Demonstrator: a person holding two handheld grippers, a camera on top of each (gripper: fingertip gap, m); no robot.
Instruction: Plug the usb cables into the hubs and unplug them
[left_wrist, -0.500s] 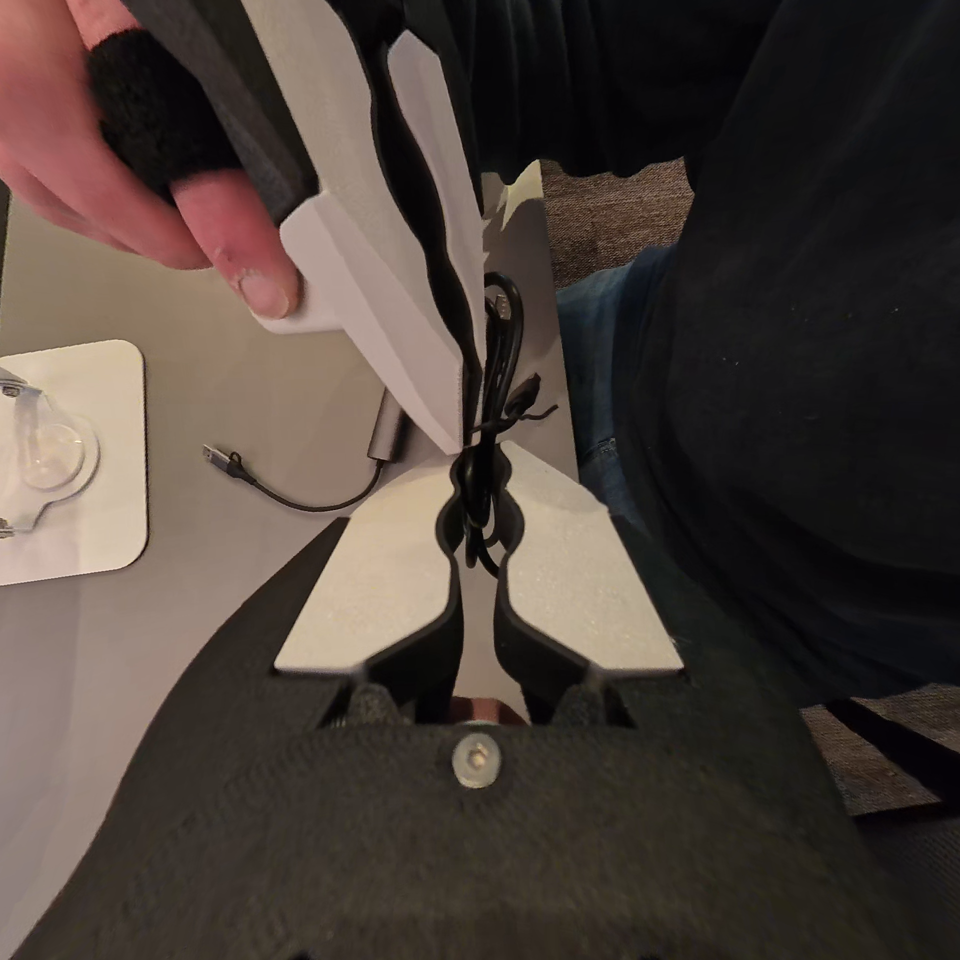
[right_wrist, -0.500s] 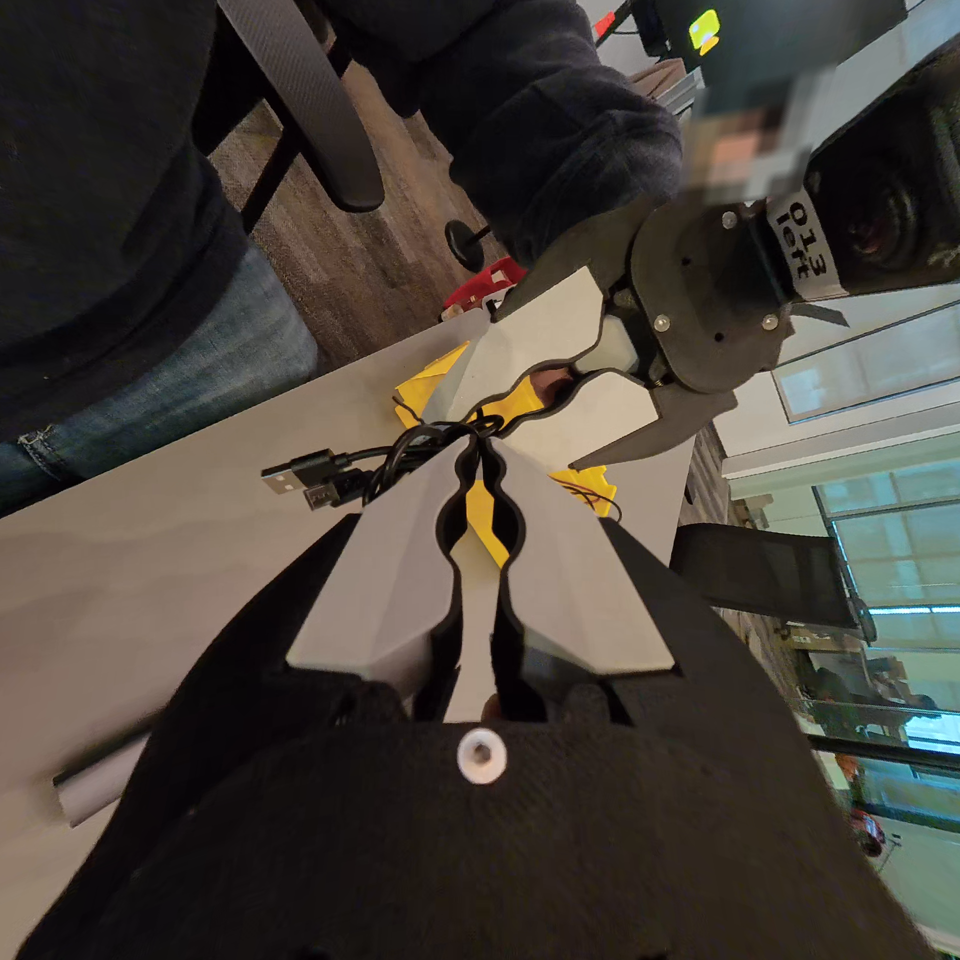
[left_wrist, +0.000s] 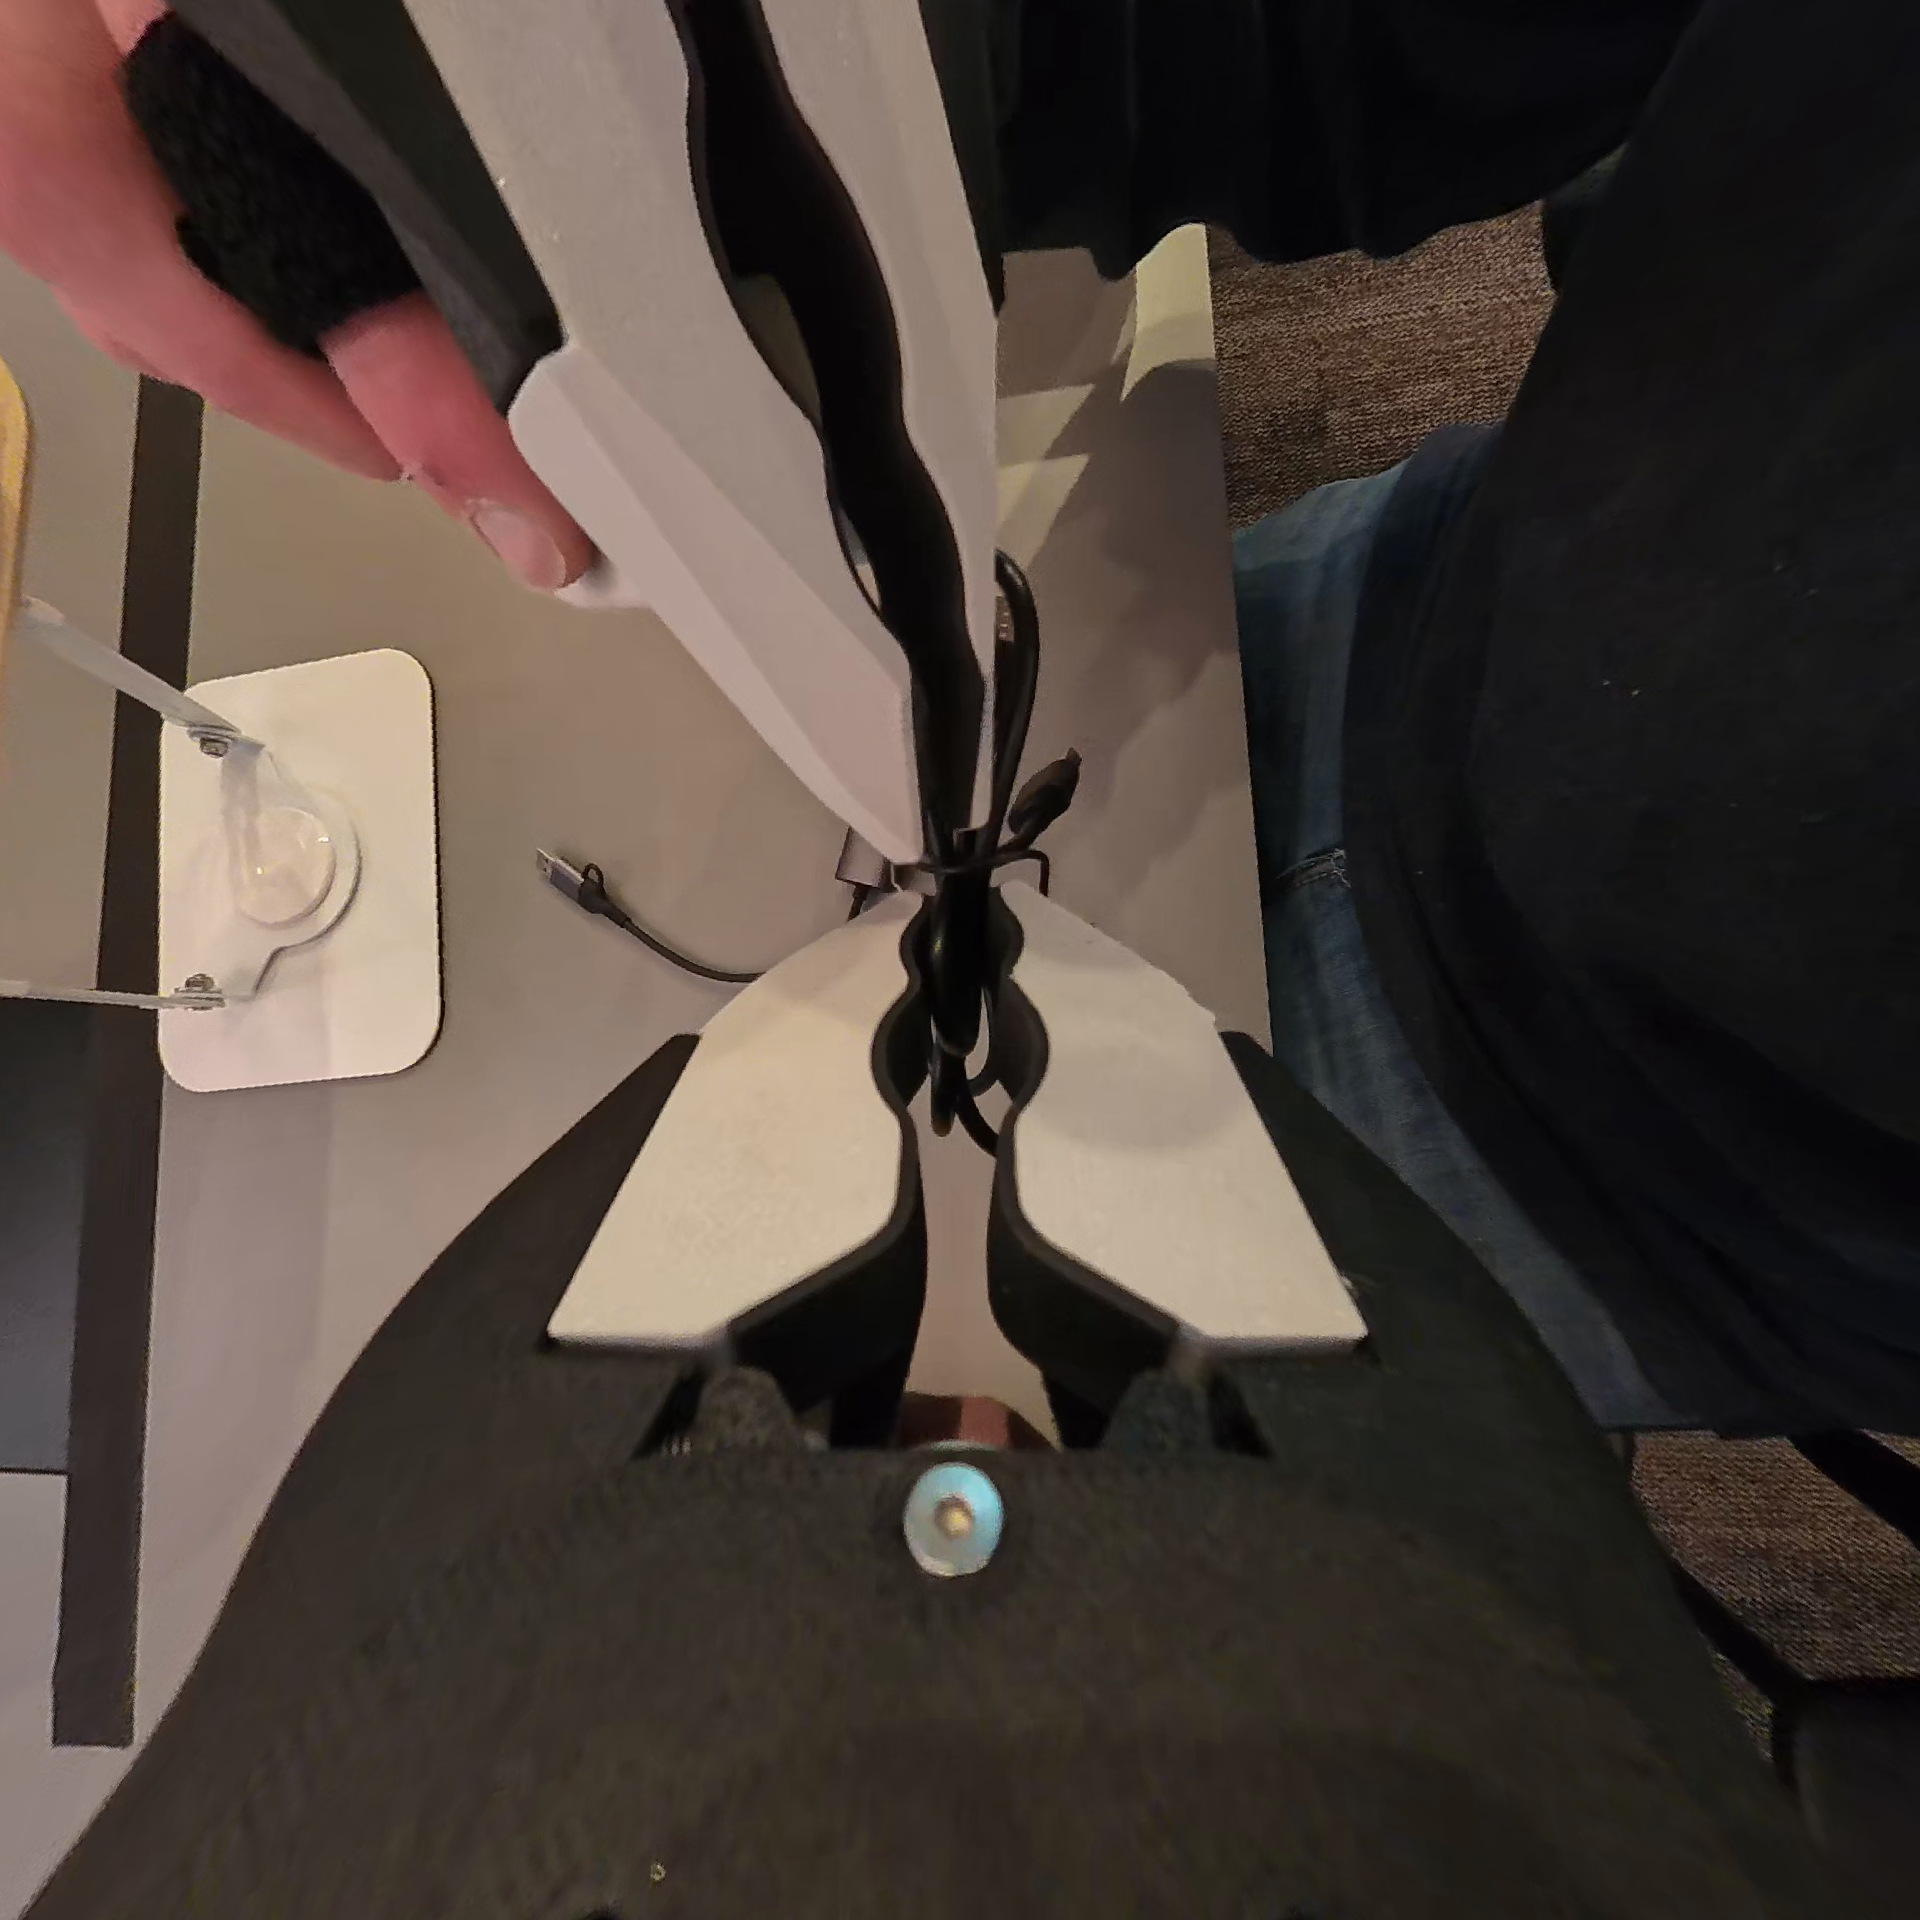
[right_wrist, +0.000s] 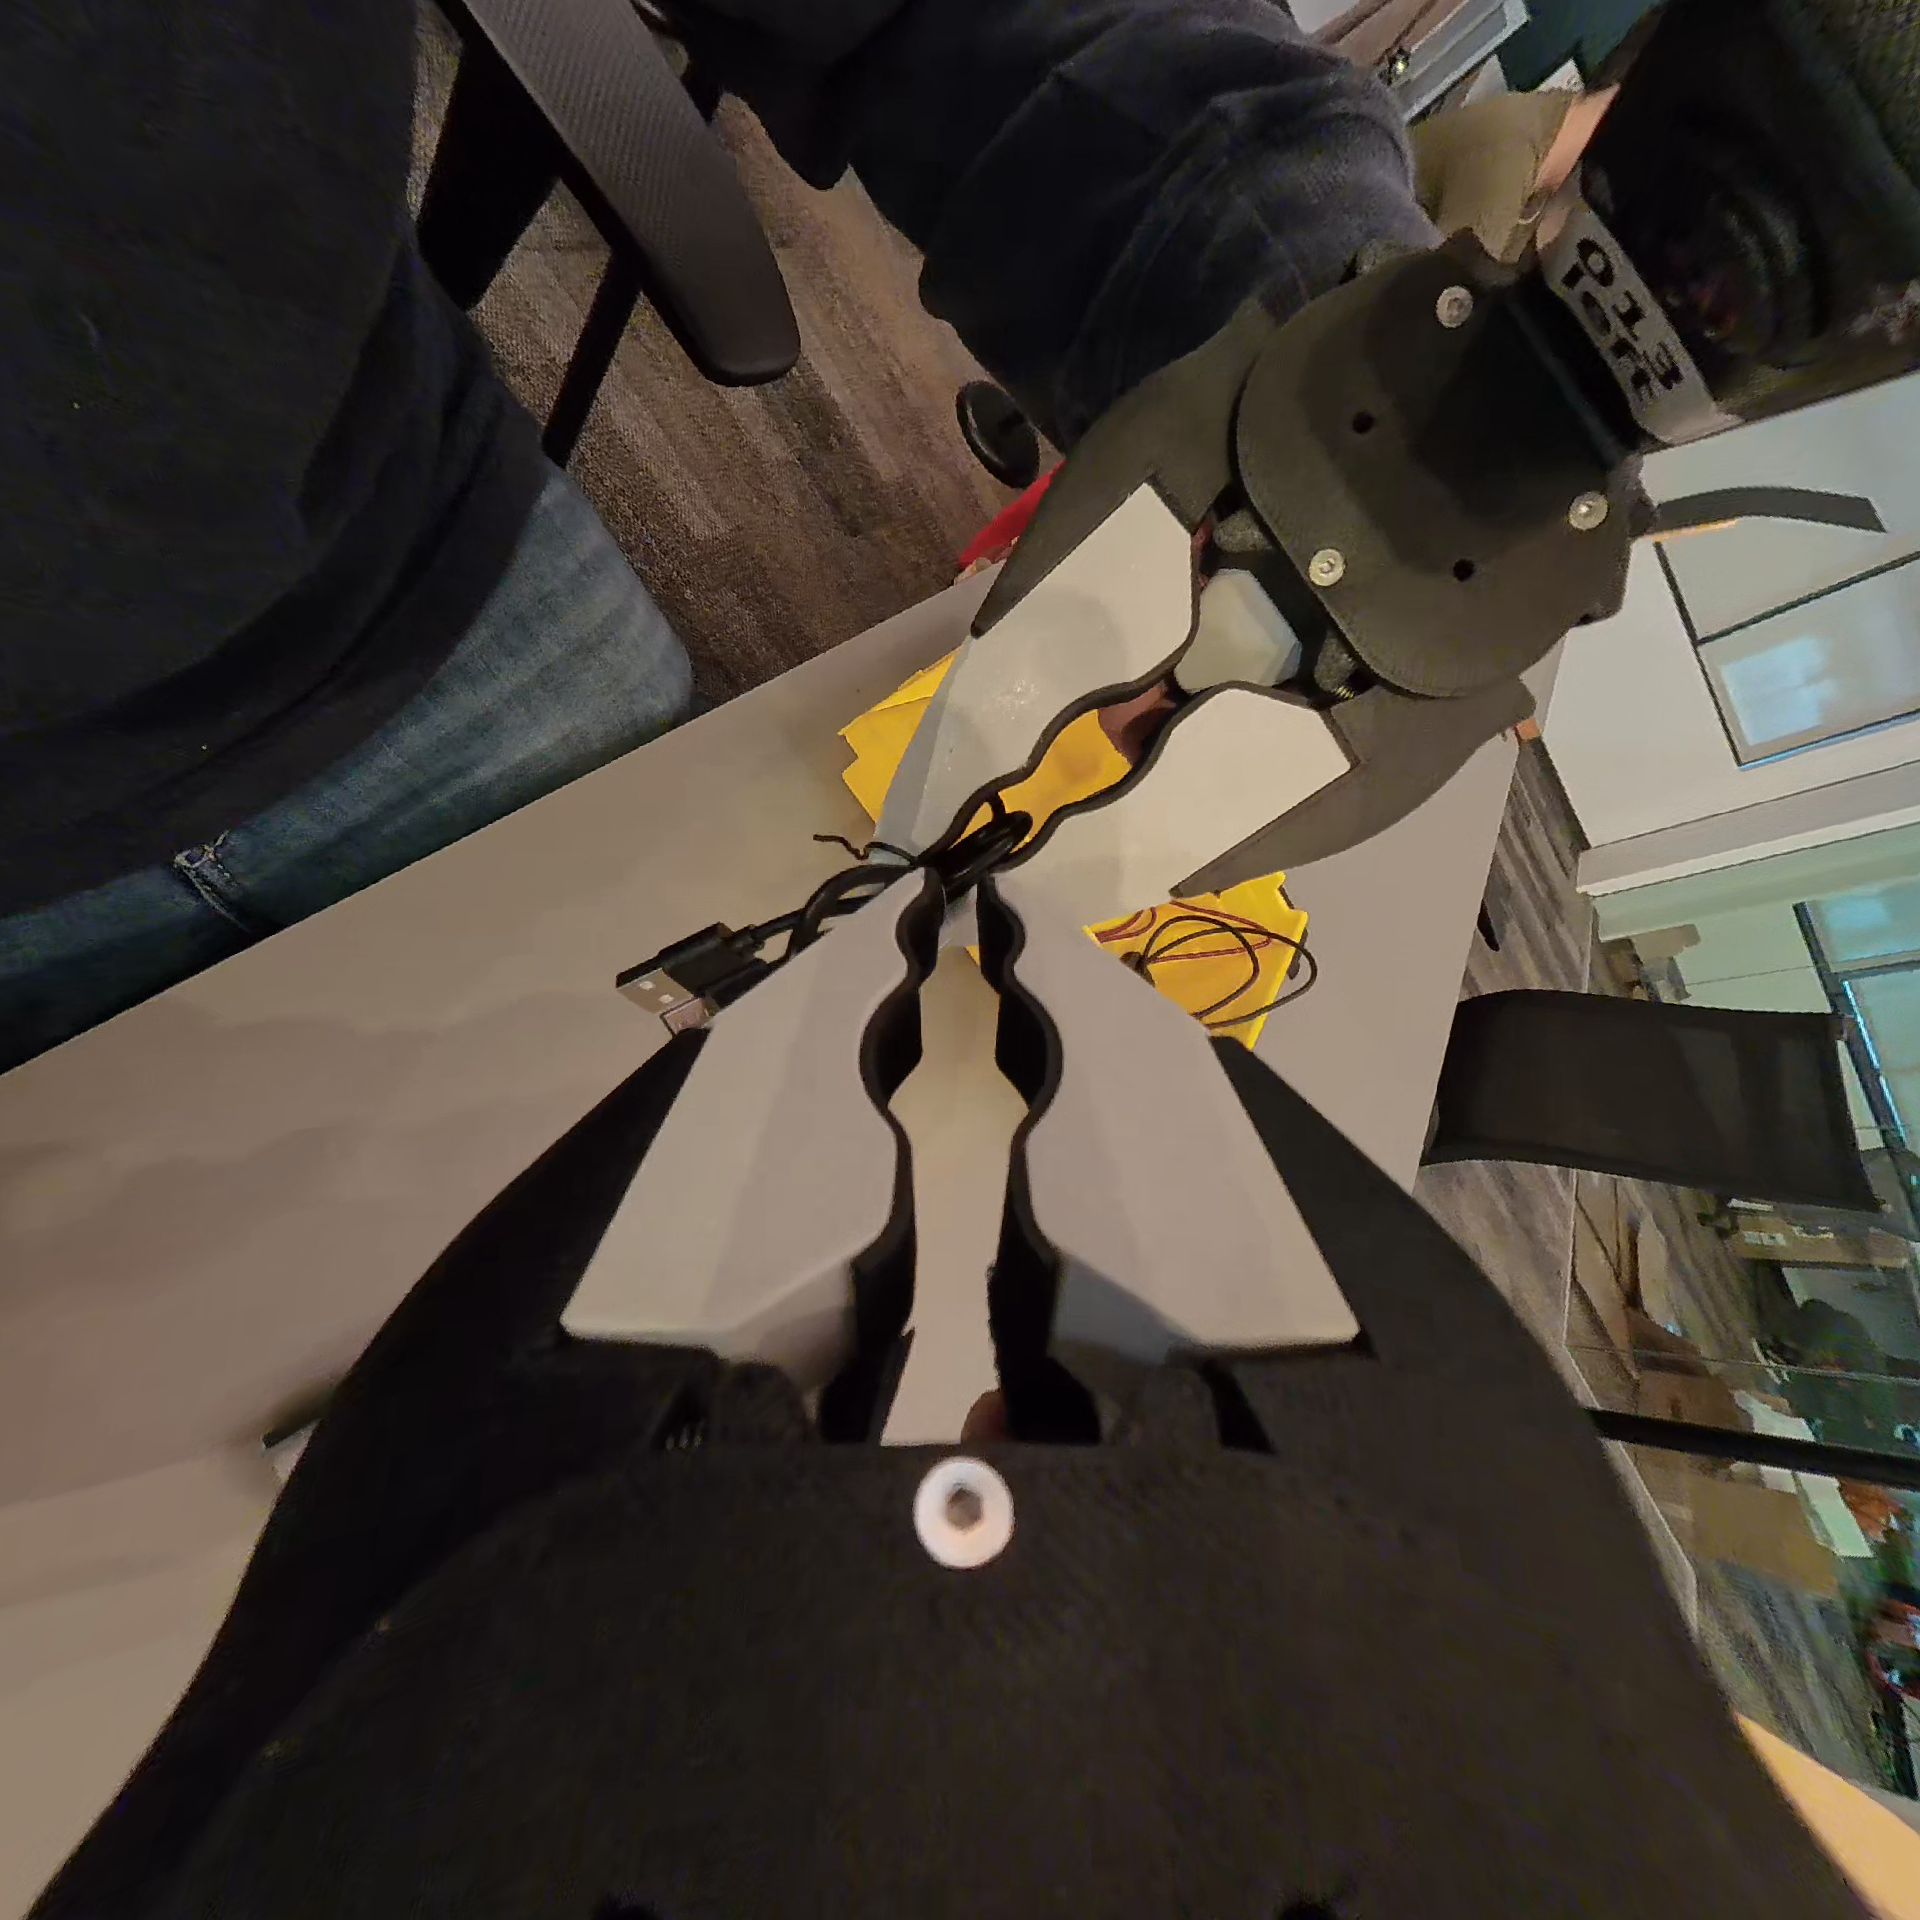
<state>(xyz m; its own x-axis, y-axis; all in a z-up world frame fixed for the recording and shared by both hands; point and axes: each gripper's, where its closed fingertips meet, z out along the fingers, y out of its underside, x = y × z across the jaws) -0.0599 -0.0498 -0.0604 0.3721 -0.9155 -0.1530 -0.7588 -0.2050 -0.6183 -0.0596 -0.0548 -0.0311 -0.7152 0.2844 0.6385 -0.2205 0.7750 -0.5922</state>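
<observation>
Cable bundle (left_wrist: 961, 935): black, with silver plug ends. Gripper fingers (left_wrist: 790, 1143): pale grey on black bodies; table (right_wrist: 312, 1122), lower left of frame: plain grey. Paper (right_wrist: 1081, 779) at centre: bright yellow; mat (left_wrist: 343, 935) at left: white.

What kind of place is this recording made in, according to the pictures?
Probably an office. The work happens at a grey table, a black office chair stands on carpeted floor beside the person, and large windows with further desks and seating show behind the right side.
</observation>
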